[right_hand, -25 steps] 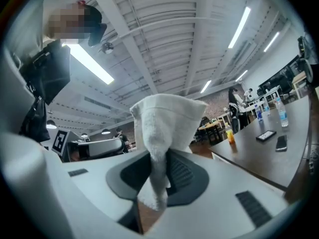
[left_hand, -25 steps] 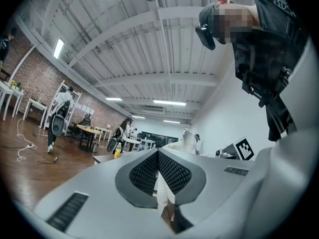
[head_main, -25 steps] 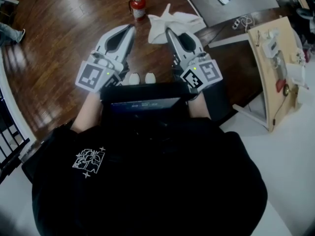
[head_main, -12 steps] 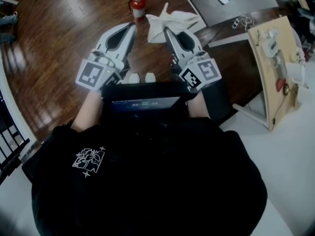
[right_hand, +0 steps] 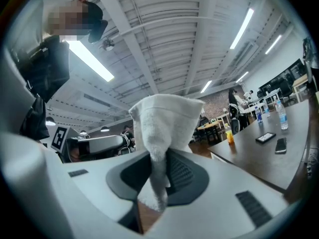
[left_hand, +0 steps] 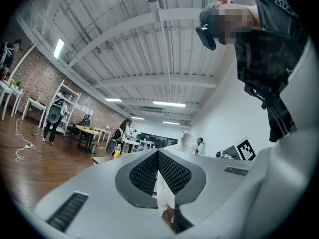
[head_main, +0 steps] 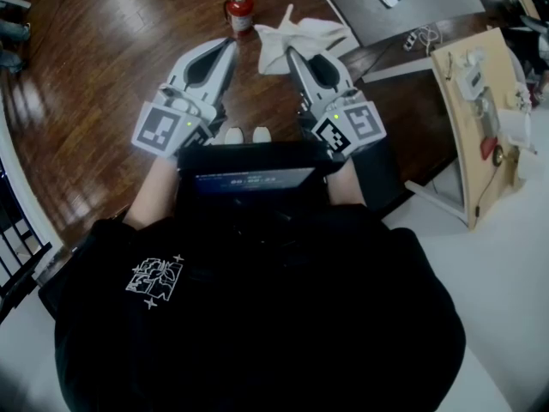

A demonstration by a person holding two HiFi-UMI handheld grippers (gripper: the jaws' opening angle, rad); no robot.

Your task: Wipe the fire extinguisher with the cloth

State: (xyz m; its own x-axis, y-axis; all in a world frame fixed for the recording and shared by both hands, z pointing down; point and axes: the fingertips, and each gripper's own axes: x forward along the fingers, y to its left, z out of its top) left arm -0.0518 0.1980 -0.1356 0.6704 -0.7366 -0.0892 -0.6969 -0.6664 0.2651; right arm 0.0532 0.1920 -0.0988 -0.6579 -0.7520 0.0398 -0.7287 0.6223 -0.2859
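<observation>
Right tongs (head_main: 291,53) pinch cloth (head_main: 309,37); fire extinguisher (head_main: 243,11) upright, apart.

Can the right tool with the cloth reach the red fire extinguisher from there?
Probably not yet. The right tool grips the cloth, but the fire extinguisher stands down on the floor, past the person's shoes. Nothing lies between, so bending down should do it.

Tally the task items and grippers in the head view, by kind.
fire extinguisher: 1
cloth: 1, pinched in the right gripper
grippers: 2, the right gripper and the left gripper
total: 4
</observation>
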